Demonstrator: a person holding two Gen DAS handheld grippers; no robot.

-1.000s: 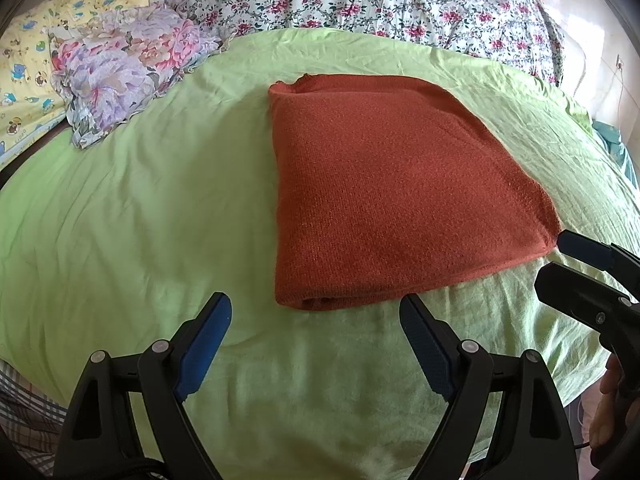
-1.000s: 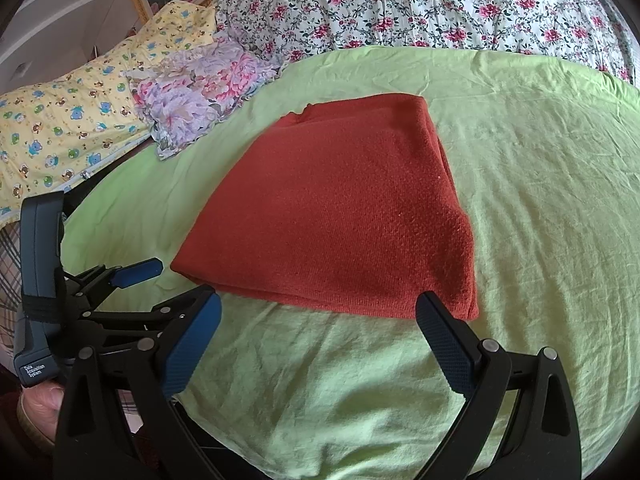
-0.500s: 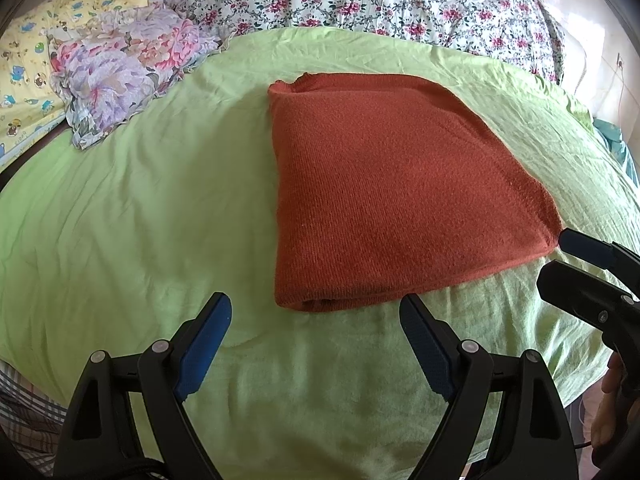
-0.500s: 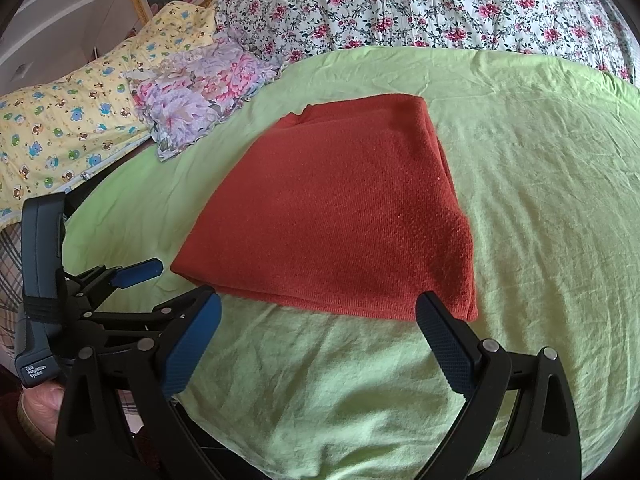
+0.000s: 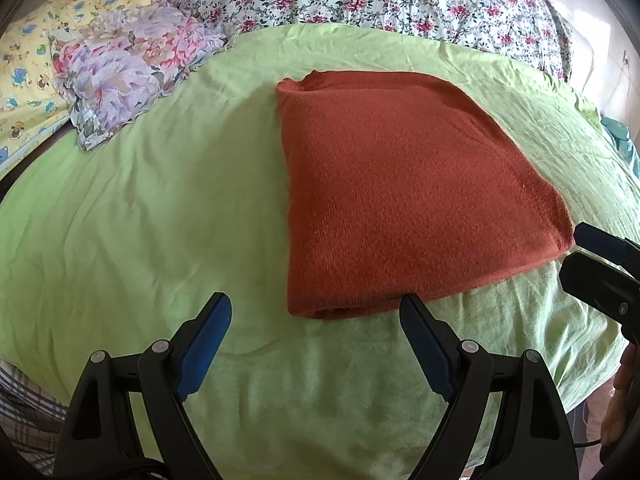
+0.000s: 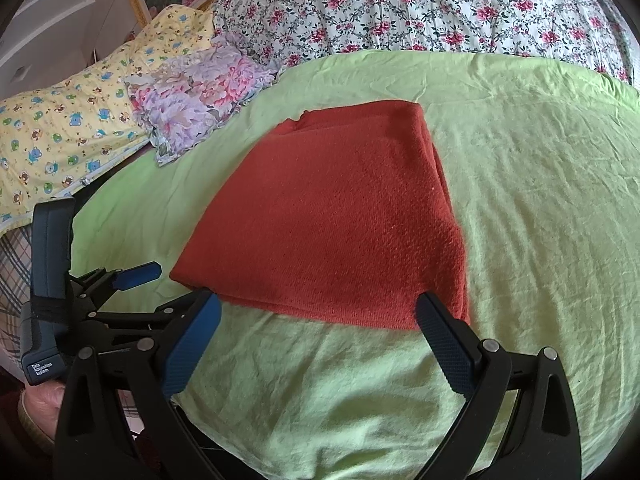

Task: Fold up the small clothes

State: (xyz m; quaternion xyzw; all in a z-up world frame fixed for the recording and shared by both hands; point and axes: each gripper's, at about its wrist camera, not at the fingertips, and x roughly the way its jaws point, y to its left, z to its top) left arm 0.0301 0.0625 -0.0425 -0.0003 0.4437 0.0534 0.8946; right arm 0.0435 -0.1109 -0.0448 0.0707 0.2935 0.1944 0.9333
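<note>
On the bed's green sheet [image 5: 132, 216], toward its near edge, your folded red knit [image 5: 400, 184] lies flat as a rough rectangle, its thick folded edge facing you. It touches nothing but the sheet.

Your left tool [image 5: 316, 328] hovers just short of the knit's near-left corner with its jaws spread wide and nothing between them; the right-hand blue pad [image 5: 426, 346] sits just beside the knit's near edge, the left-hand one over bare sheet. From this view you can see the tips of your right tool [image 5: 596, 256] at the right border, close to the knit's near-right corner.

Your right tool [image 6: 316, 320] is likewise spread wide and empty, straddling the knit's near edge: its right-hand pad [image 6: 448, 344] overlaps the near-right corner in the view, and whether it touches the cloth cannot be told. Your left tool [image 6: 132, 280] shows at the left of the right wrist view, beside the knit's near-left corner.

Toward the far-left corner of the sheet a floral cloth [image 5: 120, 68] lies bunched, well apart from the knit. Beyond it is a yellow pillow [image 6: 80, 124] with cartoon animals, and along the far edge runs a rose-print quilt [image 6: 440, 4].
</note>
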